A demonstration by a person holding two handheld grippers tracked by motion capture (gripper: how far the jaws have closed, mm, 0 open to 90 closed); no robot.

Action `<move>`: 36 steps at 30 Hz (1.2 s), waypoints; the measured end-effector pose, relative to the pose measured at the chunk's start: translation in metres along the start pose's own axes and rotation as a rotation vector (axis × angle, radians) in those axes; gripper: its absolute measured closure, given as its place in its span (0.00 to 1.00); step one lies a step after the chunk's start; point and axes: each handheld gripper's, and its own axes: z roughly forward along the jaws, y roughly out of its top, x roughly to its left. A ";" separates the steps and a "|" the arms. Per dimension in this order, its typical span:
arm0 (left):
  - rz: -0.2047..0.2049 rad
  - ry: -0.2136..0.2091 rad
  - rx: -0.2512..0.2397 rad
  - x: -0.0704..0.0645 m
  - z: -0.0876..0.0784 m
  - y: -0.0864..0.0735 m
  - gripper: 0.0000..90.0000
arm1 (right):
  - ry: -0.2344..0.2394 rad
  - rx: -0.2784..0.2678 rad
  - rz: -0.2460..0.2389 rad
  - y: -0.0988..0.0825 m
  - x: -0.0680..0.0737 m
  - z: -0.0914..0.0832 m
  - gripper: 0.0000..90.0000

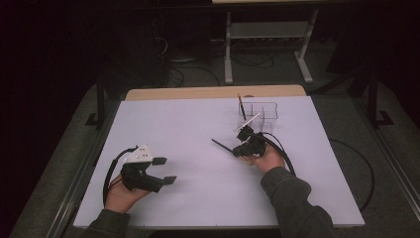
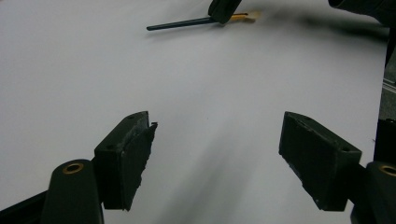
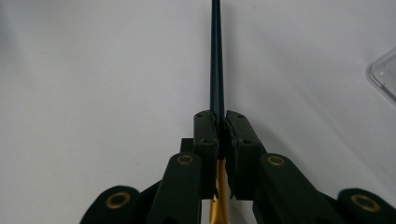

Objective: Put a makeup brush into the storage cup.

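Two tongs are at work — the left tongs (image 1: 166, 170) with jaws spread wide, the right tongs (image 1: 241, 141) closed on one dark brush (image 1: 221, 146) with a golden ferrule. One clear container (image 1: 261, 117) stands on the one white table (image 1: 188, 198); two more stick-like tools lean in it — one brown-handled brush (image 1: 241, 106) and one white stick (image 1: 249, 120). That makes three slender tools.

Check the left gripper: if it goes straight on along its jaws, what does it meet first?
Probably nothing near: the open left gripper faces bare white table. Farther ahead lies the dark brush held in the right gripper; depth is unclear.
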 end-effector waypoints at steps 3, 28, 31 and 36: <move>-0.001 0.001 -0.003 -0.001 0.000 0.001 0.27 | 0.029 -0.011 -0.009 0.001 0.004 -0.006 0.92; 0.045 -0.031 -0.001 -0.011 0.004 0.010 0.29 | 0.159 -0.004 -0.213 -0.002 0.032 -0.038 0.92; 0.051 -0.040 0.002 -0.012 0.004 0.013 0.30 | 0.172 0.000 -0.236 -0.002 0.034 -0.041 0.92; 0.068 -0.064 0.013 -0.015 0.008 0.019 0.31 | 0.183 0.005 -0.263 -0.003 0.039 -0.045 0.92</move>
